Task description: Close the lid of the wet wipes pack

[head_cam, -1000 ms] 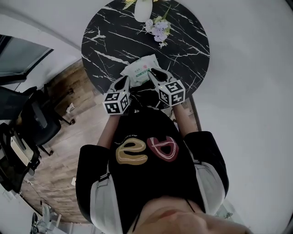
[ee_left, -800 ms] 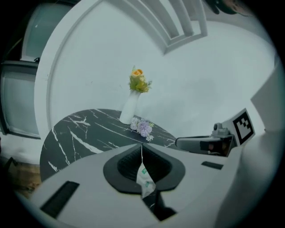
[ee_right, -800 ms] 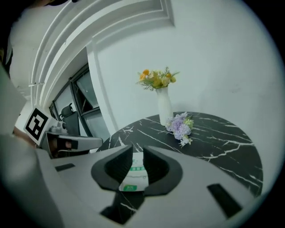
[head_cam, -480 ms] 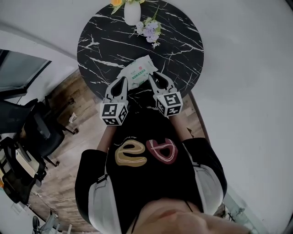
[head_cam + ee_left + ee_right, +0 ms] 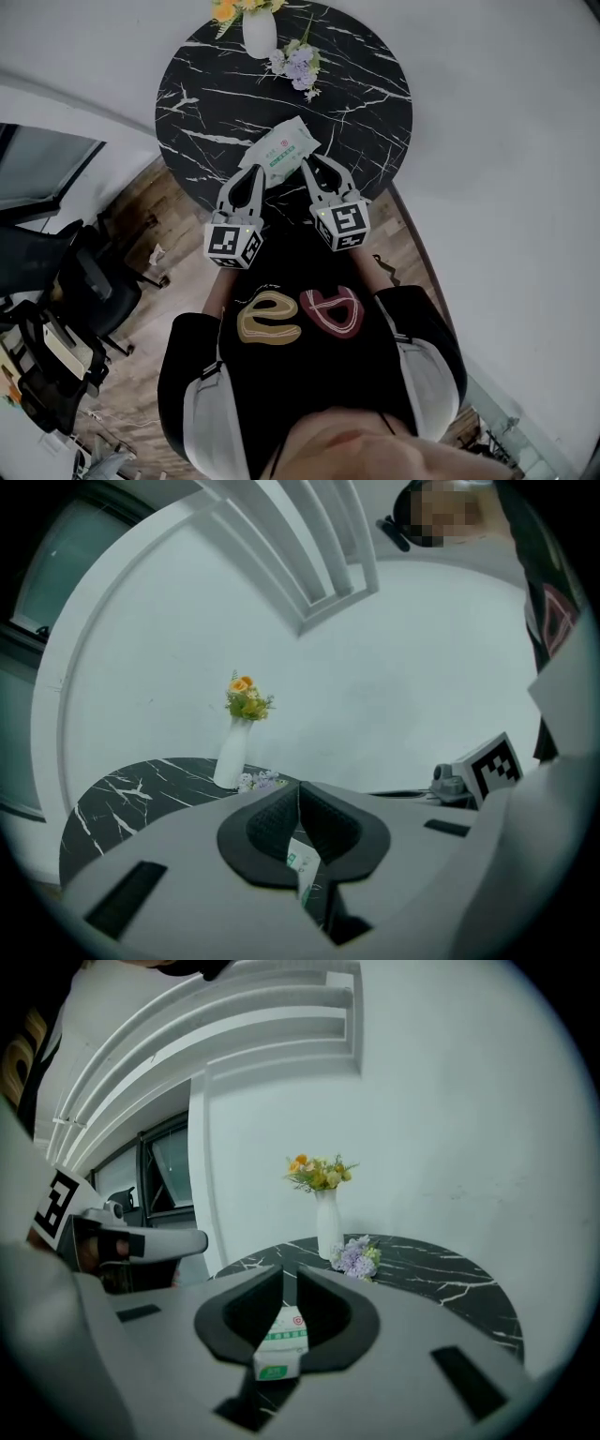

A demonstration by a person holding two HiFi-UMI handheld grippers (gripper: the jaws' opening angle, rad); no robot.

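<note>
Pulled back since a second ago, both grippers now sit clear of the wet wipes pack [image 5: 284, 148], their tips just near of it. On the left gripper [image 5: 255, 171] the fingers [image 5: 267, 822] are pressed together on nothing. On the right gripper [image 5: 311, 161] the fingers [image 5: 239, 1312] stand a narrow slit apart, also empty, with the pack showing beyond the slit. Both point away from the person, side by side over the near edge of the worktop [image 5: 366, 84]. The pack lies flat near that edge; its lid's state I cannot tell. At the far side a white vase [image 5: 260, 36] holds yellow flowers [image 5: 227, 9], and purple flowers [image 5: 298, 64] lie beside it.
</note>
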